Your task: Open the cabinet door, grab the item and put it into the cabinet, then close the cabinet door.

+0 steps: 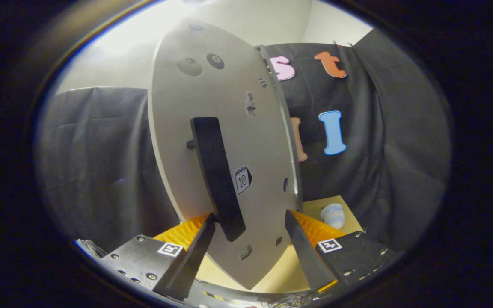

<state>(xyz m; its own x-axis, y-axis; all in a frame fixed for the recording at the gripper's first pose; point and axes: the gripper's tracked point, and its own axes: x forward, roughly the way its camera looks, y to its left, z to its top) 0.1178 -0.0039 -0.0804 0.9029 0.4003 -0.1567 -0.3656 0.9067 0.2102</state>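
The pale grey cabinet door [212,107] stands close in front of me, turned at an angle, with a long black handle [216,171] running down it. My gripper [250,217] is open. The handle's lower end sits between the fingers, close to the left fingertip [209,223] and well apart from the right one. A small white and pale blue soft toy [333,215] rests on the tan tabletop [315,207], just beyond the right finger and to the right of the door's edge.
Black cloth hangs behind the table to the left and right. The door carries a small sticker [242,179] and several holes. Its far edge [288,128] meets the cabinet frame near the cloth.
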